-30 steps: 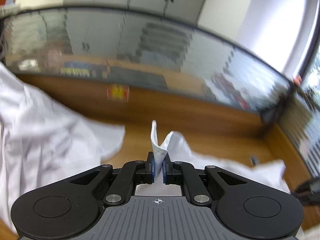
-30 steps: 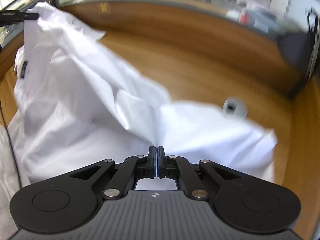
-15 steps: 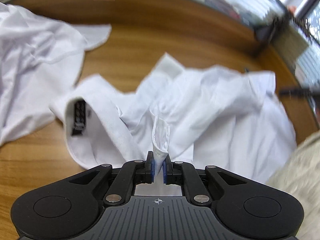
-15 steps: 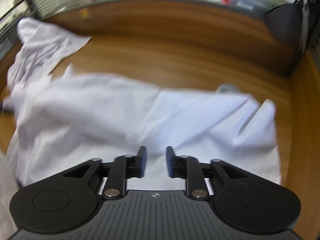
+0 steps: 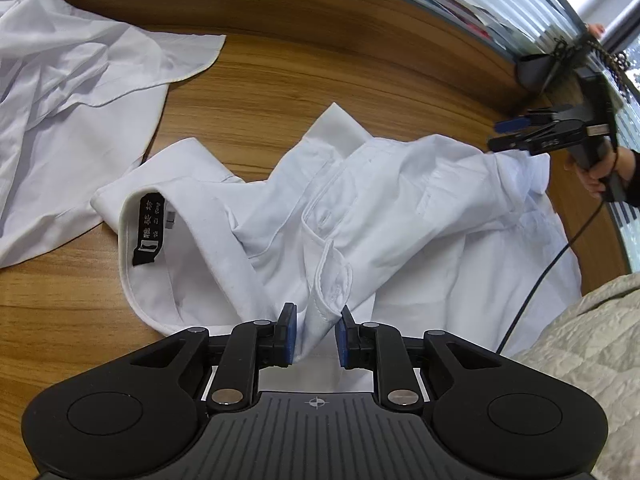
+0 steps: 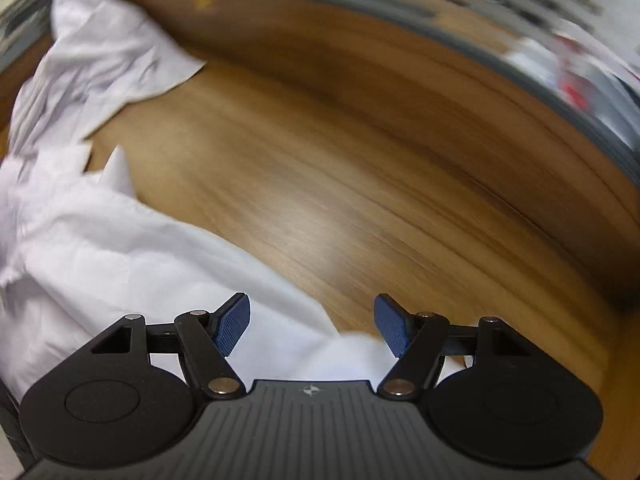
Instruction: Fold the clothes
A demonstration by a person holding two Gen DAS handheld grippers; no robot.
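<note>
White shirt (image 5: 400, 208) lay crumpled on the wooden bench (image 5: 280, 92), dropped from its lift. Right hand-held gripper (image 6: 312, 326) had just opened wide, empty; left hand-held gripper (image 5: 314, 336) was parting, cuff loose between. Flattening came next.

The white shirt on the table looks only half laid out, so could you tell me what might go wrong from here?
1. The left tongs have just been opening, but a cuff stands between the pads; lifting away may drag it.
2. The white shirt lies bunched, so folding now would trap creases.
3. A second white garment lies close by and could get caught up.
</note>
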